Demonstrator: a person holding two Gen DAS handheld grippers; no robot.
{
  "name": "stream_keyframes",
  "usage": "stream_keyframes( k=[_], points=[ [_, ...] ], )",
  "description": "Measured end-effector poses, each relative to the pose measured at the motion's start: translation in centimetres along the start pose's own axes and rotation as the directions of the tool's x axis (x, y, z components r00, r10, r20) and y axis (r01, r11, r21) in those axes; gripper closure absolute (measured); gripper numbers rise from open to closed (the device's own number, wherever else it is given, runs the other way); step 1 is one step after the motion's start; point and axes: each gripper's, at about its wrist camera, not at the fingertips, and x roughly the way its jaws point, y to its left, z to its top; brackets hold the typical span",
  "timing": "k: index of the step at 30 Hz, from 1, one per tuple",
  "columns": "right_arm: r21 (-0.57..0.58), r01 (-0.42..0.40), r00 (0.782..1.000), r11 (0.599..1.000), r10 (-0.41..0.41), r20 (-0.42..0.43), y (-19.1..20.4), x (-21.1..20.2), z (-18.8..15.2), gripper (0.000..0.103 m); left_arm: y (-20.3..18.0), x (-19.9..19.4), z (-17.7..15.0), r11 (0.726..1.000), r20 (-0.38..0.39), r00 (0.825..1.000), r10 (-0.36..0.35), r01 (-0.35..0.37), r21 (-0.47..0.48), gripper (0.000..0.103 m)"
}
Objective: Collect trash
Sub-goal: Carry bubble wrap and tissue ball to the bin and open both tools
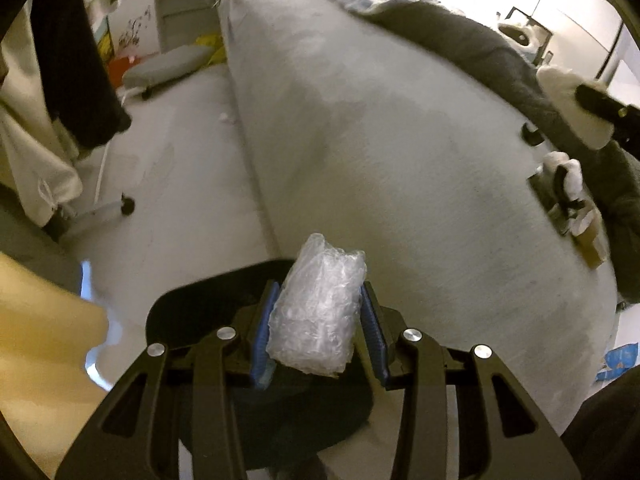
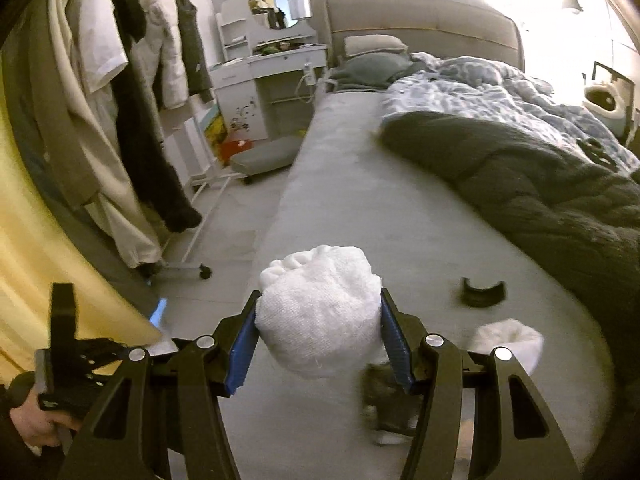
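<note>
In the left wrist view, my left gripper (image 1: 320, 286) is shut on a crumpled wad of clear plastic wrap (image 1: 316, 312). It hangs over the edge of the grey bed (image 1: 400, 160), with a black round-rimmed container (image 1: 188, 312) just below it. In the right wrist view, my right gripper (image 2: 320, 296) is shut on a white crumpled tissue wad (image 2: 320, 320) above the mattress (image 2: 420, 240). The left view shows that same wad (image 1: 568, 108) at its right edge. More trash lies on the bed: another white tissue wad (image 2: 508, 340), a black curved piece (image 2: 482, 292) and a brown card scrap (image 1: 588, 240).
A dark grey blanket (image 2: 540, 192) and a pale duvet (image 2: 480, 84) cover the bed's right half. A clothes rack on wheels (image 2: 120, 120) stands left of the bed, and a yellow curtain (image 2: 40, 260) hangs at the near left. A blue packet (image 1: 618, 360) lies on the floor.
</note>
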Motion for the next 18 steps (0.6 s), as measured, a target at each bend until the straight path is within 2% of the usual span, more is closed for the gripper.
stream_keyframes(
  k=[11,18],
  points=[
    [-0.061,-0.086,0.994,0.994,0.081,-0.073,5.4,3.1,-0.2,0.045,3.9,2.2,-2.0,0.998,-0.149,0.988,0.031,-0.040,-0.058,0.060],
    [-0.090,-0.123,0.981,0.988,0.107,-0.164,8.5,5.9,-1.3,0.045,5.8,3.0,-3.4,0.995,-0.231,0.972,0.035,-0.056,-0.082,0.059]
  ],
)
